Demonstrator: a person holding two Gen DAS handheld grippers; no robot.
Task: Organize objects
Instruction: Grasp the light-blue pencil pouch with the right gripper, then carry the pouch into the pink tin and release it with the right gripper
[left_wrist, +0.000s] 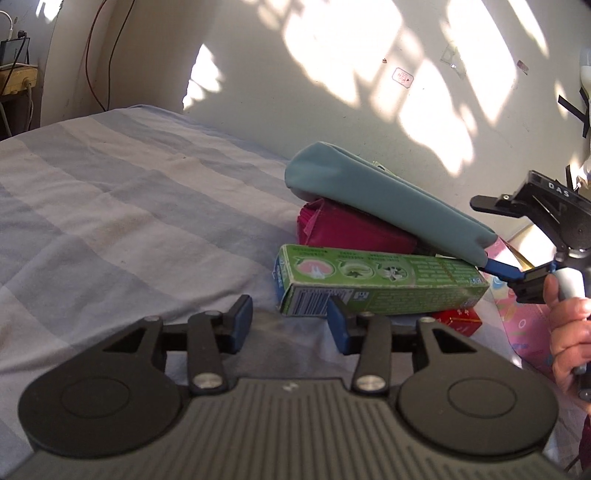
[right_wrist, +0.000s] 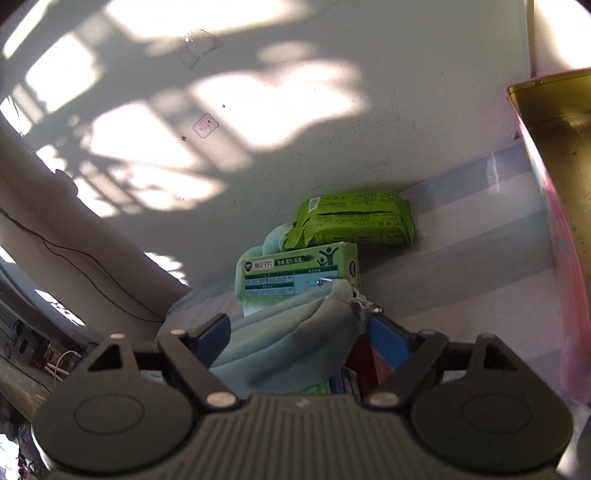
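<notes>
Striped blue-grey bedsheet (left_wrist: 110, 206) is lying bare across the left of the left wrist view, giving open room up to the sunlit white wall (left_wrist: 332, 92). The left gripper (left_wrist: 290, 323) is hanging over it, jaws apart and empty, beside a long green toothpaste box (left_wrist: 376, 286). A teal fabric pouch (left_wrist: 388, 206) is leaning over a magenta folded cloth (left_wrist: 351, 230).

From the right wrist view, the right gripper (right_wrist: 299, 341) is standing wide around the pouch's end; whether the pads are pressing is unclear. A green carton (right_wrist: 299, 271) and lime wipes packet (right_wrist: 358, 221) are sitting against the wall.
</notes>
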